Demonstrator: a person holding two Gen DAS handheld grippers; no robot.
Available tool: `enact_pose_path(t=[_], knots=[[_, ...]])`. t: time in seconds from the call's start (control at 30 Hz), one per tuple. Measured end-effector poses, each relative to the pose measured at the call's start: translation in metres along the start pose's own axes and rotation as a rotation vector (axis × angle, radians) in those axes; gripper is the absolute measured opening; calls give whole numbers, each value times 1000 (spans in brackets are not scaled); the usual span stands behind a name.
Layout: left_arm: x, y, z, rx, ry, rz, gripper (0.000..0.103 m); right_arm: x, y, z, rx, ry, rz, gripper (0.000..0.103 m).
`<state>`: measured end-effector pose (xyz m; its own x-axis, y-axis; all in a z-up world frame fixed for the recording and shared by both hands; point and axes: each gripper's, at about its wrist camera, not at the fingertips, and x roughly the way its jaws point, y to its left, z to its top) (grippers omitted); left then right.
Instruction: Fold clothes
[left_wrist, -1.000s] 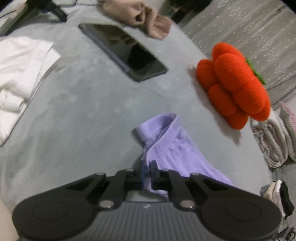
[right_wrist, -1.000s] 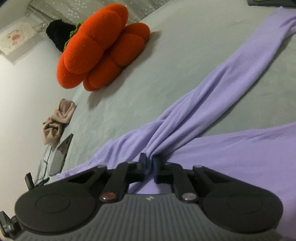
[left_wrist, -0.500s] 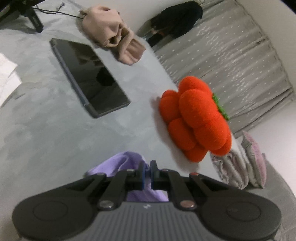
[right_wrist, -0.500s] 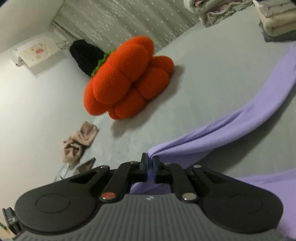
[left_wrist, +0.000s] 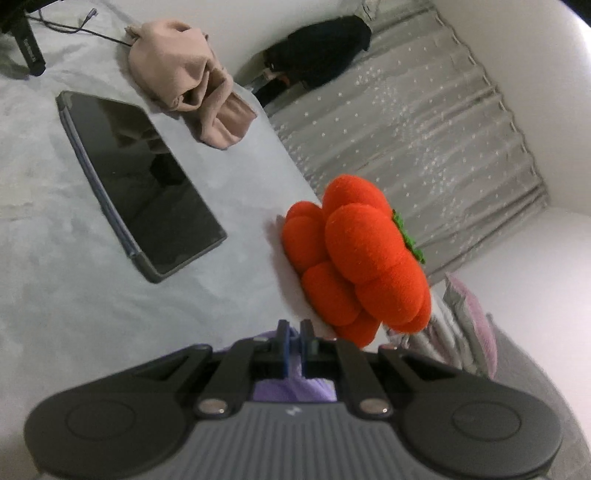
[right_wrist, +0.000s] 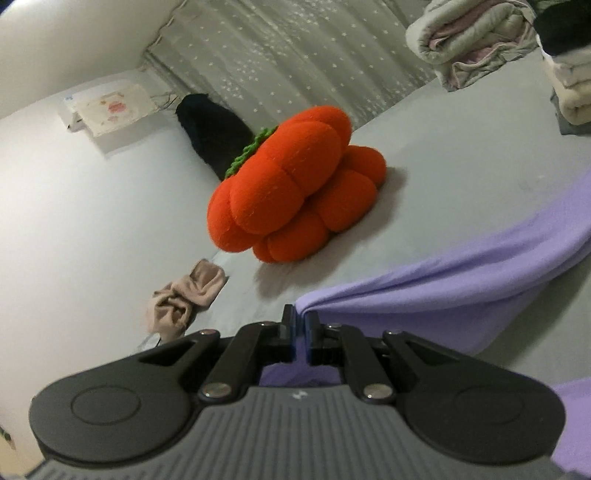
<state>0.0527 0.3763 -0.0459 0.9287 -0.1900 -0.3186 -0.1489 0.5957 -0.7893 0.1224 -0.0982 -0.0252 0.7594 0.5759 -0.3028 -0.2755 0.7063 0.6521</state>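
A lilac garment (right_wrist: 461, 291) stretches across the grey bed (right_wrist: 443, 147) in the right wrist view, lifted at one end. My right gripper (right_wrist: 300, 321) is shut on that raised end, and the cloth drapes away to the right. In the left wrist view only a small bunch of the lilac garment (left_wrist: 291, 387) shows behind the fingers, and my left gripper (left_wrist: 294, 332) is shut on it, held above the bed (left_wrist: 55, 295).
An orange pumpkin-shaped cushion (left_wrist: 354, 266) (right_wrist: 291, 192) lies on the bed ahead. A dark tablet (left_wrist: 136, 181) and a crumpled beige garment (left_wrist: 188, 81) (right_wrist: 184, 299) lie further off. Folded piles (right_wrist: 480, 40) sit at the far right; a curtain (left_wrist: 424, 122) hangs behind.
Both grippers rose with the lilac cloth and tipped upward, so the bed dropped lower in view and the curtain and wall appeared. Less cloth shows in the left view.
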Motion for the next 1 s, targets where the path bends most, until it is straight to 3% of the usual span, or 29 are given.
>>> enact_pose_path(t=[0.33, 0.67, 0.77, 0.9, 1.0], knots=[[-9, 17, -7, 180, 143, 179, 5, -5, 27, -41, -208, 172, -65, 7], [-10, 20, -24, 257, 236, 327, 7, 12, 8, -82, -278, 348, -154, 7], [-12, 15, -27, 285, 221, 363, 15, 11, 6, -86, -278, 351, -148, 9], [-18, 8, -29, 307, 200, 409, 42, 6, 1, -76, -204, 358, -132, 16], [-22, 2, -30, 314, 186, 416, 52, -2, -2, -67, -180, 339, -142, 36]])
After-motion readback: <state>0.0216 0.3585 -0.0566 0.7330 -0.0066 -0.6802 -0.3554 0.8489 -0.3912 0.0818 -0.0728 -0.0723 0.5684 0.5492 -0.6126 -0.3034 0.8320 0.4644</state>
